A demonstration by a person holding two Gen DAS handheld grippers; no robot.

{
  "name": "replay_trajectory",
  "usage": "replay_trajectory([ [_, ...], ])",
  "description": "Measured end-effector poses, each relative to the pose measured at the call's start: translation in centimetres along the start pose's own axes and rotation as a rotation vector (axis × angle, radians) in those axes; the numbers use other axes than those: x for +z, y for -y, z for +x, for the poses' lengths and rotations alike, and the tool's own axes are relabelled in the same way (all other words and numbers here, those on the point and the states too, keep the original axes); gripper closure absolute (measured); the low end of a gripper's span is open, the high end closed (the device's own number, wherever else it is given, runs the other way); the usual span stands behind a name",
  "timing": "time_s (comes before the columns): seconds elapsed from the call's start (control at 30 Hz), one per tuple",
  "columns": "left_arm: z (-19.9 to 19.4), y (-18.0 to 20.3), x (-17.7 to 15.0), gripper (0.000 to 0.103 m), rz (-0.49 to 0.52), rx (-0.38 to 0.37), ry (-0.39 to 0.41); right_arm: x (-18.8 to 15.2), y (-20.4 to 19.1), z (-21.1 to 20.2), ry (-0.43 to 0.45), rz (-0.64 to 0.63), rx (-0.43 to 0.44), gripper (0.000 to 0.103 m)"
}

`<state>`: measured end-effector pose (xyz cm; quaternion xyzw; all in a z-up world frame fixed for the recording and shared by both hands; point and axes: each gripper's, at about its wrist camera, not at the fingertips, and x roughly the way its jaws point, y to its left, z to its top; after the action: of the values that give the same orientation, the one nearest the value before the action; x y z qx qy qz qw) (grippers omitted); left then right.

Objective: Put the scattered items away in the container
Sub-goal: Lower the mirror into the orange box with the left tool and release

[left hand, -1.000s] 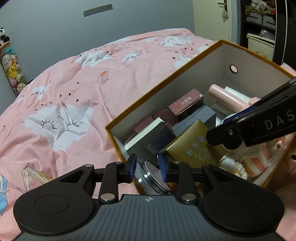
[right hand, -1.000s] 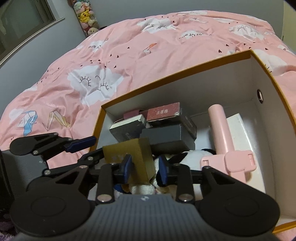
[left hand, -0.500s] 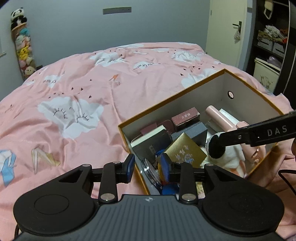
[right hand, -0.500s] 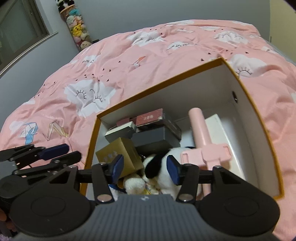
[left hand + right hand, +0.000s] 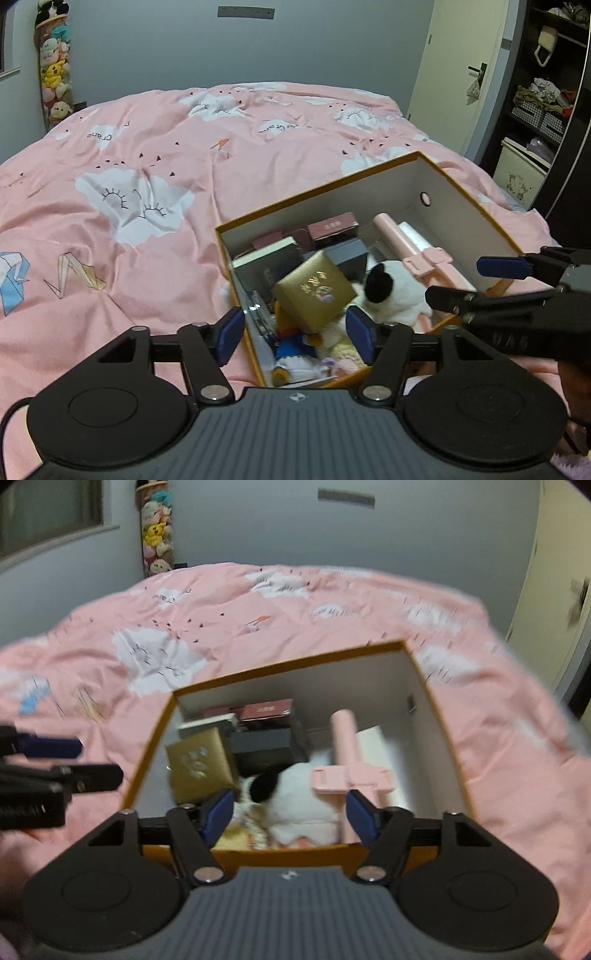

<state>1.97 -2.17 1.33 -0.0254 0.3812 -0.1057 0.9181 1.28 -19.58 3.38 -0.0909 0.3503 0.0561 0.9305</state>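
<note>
An orange-rimmed cardboard box [image 5: 373, 176] [image 5: 288, 666] sits on the pink bed. Inside lie a gold box [image 5: 314, 290] [image 5: 199, 762], a black-and-white plush [image 5: 391, 291] [image 5: 295, 797], a pink handled device [image 5: 410, 242] [image 5: 345, 746], dark boxes [image 5: 332, 227] [image 5: 266, 709] and a blue-clad plush [image 5: 293, 350]. My left gripper [image 5: 295, 334] is open and empty above the box's near left corner. My right gripper [image 5: 290, 816] is open and empty above the box's near edge; it also shows at the right of the left wrist view [image 5: 480, 280].
The pink cloud-print duvet [image 5: 147, 184] [image 5: 221, 620] spreads around the box. Plush toys hang in the far left corner [image 5: 53, 74] [image 5: 157, 542]. A door [image 5: 458, 74] and dark shelves [image 5: 546, 96] stand at the right.
Both grippers have risen and pulled back from the box. Both sets of jaws have opened wide. The right gripper has let the black-and-white plush go into the box.
</note>
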Motion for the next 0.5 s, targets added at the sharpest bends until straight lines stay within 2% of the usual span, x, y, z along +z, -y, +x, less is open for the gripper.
replay_trajectory([
  [0.13, 0.4, 0.3, -0.5, 0.014, -0.034, -0.028, -0.031, -1.1, -0.8, -0.4, -0.016, -0.054, -0.009, 0.029],
  [0.27, 1.4, -0.1, -1.4, 0.013, -0.063, -0.018, -0.078, -1.8, -0.9, -0.2, -0.03, -0.042, -0.012, 0.029],
  [0.43, 2.7, -0.1, -2.5, 0.013, -0.034, 0.023, -0.137, -1.7, -1.2, 0.1, -0.009, -0.051, -0.06, 0.028],
  [0.5, 3.1, -0.3, -2.7, 0.013, -0.04, 0.02, -0.159, -1.9, -1.6, 0.3, -0.005, -0.074, -0.07, 0.024],
])
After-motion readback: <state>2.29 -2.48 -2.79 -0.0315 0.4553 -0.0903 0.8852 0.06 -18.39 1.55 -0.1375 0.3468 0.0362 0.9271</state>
